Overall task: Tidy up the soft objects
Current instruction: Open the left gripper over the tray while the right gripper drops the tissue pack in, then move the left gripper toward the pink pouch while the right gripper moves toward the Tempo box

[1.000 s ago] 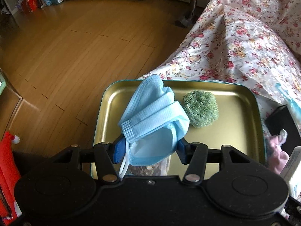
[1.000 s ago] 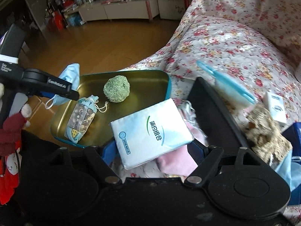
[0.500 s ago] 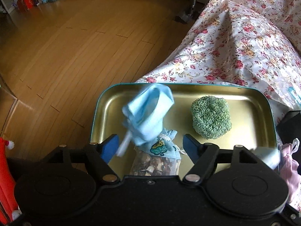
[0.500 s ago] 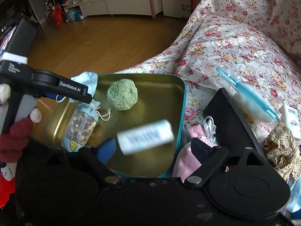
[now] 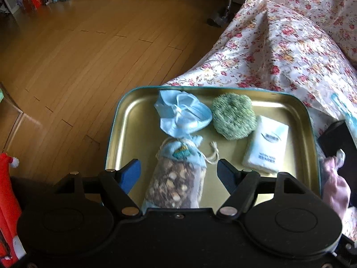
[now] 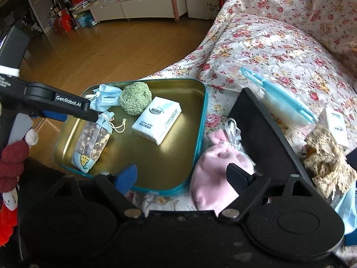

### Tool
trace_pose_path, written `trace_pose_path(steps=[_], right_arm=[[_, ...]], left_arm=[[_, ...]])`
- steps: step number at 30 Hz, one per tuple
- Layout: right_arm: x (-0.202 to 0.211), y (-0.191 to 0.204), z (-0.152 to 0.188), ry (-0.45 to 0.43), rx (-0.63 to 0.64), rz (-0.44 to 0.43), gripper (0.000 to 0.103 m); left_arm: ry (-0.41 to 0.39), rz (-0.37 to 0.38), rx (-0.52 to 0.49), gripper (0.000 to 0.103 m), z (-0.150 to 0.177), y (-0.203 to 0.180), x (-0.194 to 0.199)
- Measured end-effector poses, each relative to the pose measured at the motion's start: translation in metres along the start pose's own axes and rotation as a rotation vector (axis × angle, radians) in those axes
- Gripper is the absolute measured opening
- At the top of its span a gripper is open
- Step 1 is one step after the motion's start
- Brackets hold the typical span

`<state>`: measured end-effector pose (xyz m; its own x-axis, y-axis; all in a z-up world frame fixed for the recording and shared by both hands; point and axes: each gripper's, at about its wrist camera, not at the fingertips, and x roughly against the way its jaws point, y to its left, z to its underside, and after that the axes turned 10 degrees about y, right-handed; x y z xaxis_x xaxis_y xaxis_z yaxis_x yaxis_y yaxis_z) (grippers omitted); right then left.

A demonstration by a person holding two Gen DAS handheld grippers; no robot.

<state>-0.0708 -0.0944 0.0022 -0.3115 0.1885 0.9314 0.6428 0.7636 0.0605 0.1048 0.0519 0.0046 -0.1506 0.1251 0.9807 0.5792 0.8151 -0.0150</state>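
Face mask (image 5: pixel 183 114) – just dropped, now crumpled in the tin tray (image 5: pixel 116 134) | tissue pack (image 5: pixel 266 144) landed too | left gripper (image 5: pixel 178 174), right gripper (image 6: pixel 181 174) both spread, empty | we eye the pink pouch (image 6: pixel 214 174) next – beside the tray.
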Motion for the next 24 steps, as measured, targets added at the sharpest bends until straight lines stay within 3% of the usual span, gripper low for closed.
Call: trace_pose_path(steps=[12, 24], right_arm=[[0.030, -0.030, 0.044, -0.019, -0.035, 0.029, 0.087], [0.060, -0.096, 0.098, -0.036, -0.162, 0.106, 0.087]], left_arm=[[-0.021, 0.010, -0.067, 0.071, 0.045, -0.042, 0.027], [-0.027, 0.060, -0.190, 0.071, 0.080, -0.111, 0.041]])
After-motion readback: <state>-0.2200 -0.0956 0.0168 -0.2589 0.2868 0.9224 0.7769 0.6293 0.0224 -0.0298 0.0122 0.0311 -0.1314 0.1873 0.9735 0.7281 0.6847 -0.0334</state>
